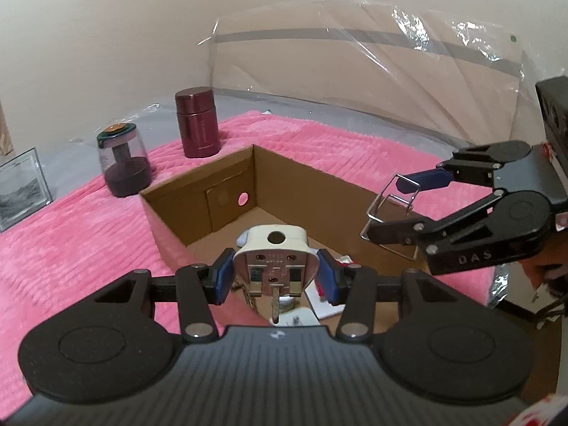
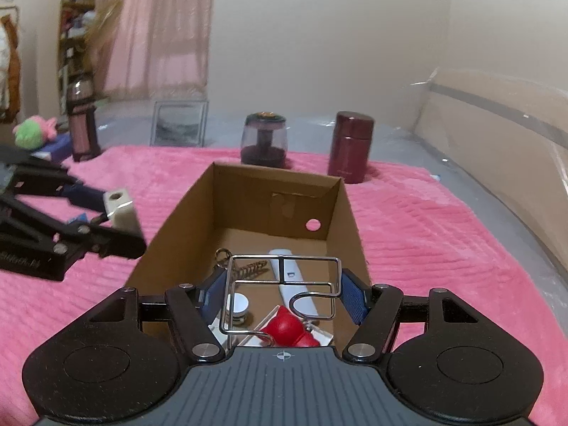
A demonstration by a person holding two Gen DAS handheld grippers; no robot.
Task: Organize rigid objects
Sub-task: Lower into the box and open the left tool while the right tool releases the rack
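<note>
Gripping plug [image 1: 273, 261] (left gripper [image 1: 275, 277]), right gripper [image 2: 282, 296] clasping wire rack [image 2: 280, 291]

— What was the white plug [image 1: 272, 262] doing?

— It hung over the near end of the cardboard box [image 2: 234, 206], pin face toward the camera, clamped between blue pads.

— And the wire holder [image 2: 280, 289]?

— It was a bent chrome frame, held level above the box's near end.

— What lay inside?

— A white stick [image 2: 293, 280], a small white jar [image 2: 237, 305], a red piece [image 2: 284, 330] and a key ring [image 2: 222, 256] on the box floor.
</note>
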